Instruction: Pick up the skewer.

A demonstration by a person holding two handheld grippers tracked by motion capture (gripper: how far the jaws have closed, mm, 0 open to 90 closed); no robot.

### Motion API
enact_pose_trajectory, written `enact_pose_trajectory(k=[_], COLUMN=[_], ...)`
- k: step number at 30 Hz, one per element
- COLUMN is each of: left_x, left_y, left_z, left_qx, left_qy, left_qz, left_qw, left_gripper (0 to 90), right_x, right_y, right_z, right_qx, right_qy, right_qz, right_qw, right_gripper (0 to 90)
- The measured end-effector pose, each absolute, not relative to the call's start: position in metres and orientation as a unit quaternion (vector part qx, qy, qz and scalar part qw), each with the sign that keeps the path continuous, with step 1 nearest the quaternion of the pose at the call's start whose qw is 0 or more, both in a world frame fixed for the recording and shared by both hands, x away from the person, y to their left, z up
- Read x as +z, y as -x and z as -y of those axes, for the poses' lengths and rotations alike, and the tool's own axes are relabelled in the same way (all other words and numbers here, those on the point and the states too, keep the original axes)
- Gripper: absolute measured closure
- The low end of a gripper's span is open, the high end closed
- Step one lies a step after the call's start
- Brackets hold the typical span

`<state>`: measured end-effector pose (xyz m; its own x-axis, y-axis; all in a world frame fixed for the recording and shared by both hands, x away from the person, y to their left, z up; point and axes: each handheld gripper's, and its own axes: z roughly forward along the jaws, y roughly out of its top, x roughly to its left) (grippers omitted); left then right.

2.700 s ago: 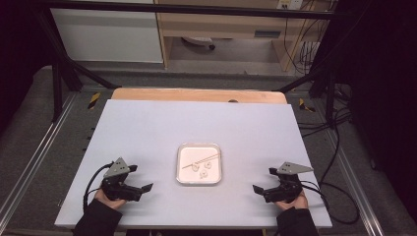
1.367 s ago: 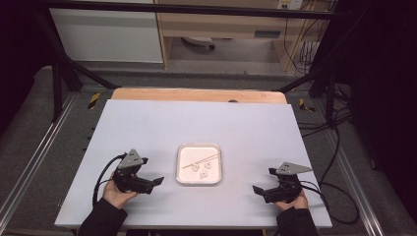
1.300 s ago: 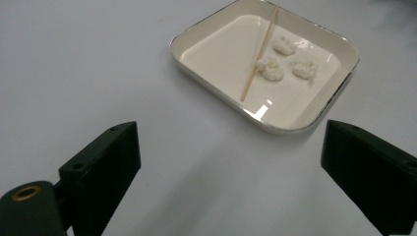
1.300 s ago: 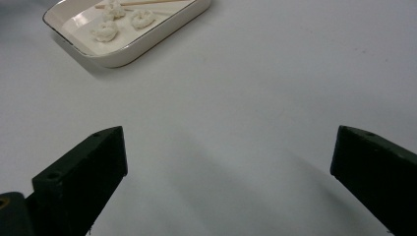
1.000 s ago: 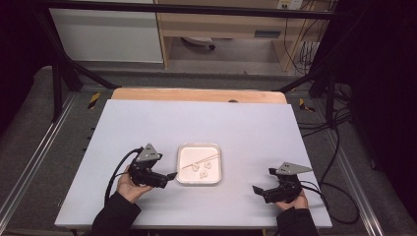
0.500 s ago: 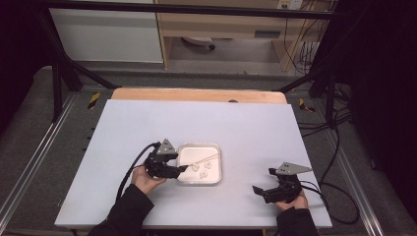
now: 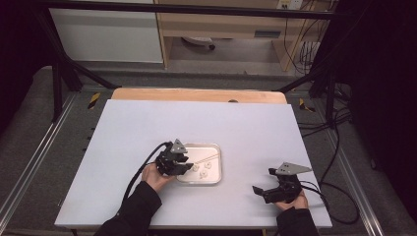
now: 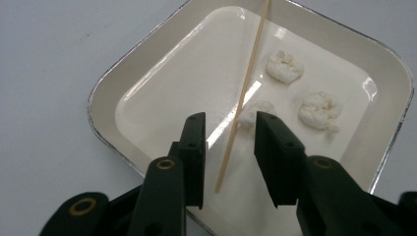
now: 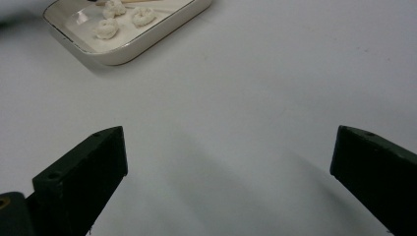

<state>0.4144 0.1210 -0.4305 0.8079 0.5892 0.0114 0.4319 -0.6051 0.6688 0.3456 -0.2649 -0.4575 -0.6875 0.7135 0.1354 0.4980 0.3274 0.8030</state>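
A small white tray (image 7: 219,167) sits at the middle of the table. In it lie a thin wooden skewer (image 8: 244,93) and three white lumps of dough (image 8: 284,66). My left gripper (image 8: 228,132) hangs over the tray's left part, pointing down into it. Its jaws have just been closing and now stand narrow on either side of the skewer's near end, with a gap on both sides. One lump (image 8: 255,110) lies just past the right jaw's tip. My right gripper (image 7: 262,181) rests near the table's front right, open wide with nothing between its jaws (image 9: 228,147).
The white tabletop (image 7: 147,123) has bare room all round the tray. A wooden strip (image 7: 196,95) runs along its far edge. Metal rails and cables flank the table. The tray (image 9: 147,42) lies ahead and to the left in the right gripper view.
My left gripper has moved right from the table's front left to the tray, and its jaws have narrowed around the skewer. The right gripper has kept still.
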Motion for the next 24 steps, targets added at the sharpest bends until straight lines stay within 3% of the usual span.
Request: enact_pose_trajectory(k=[15,24], left_x=[-0.4374,-0.4411], left_y=[-0.4193,-0.4224], left_z=[-0.1172,-0.1178], left_qx=[0.116,0.103], left_qy=[-0.894,-0.892], left_qz=[-0.271,-0.275], left_qw=[0.336,0.342], left_gripper=[83.2,87.5], right_x=[-0.4574,-0.4573], right_y=[-0.3455,-0.3455], right_z=[0.2648,0.2649], right_qx=[0.443,0.443], right_qy=[-0.376,-0.376], right_qz=[-0.805,-0.805], right_qw=[0.12,0.12], right_gripper=[1.3,1.3])
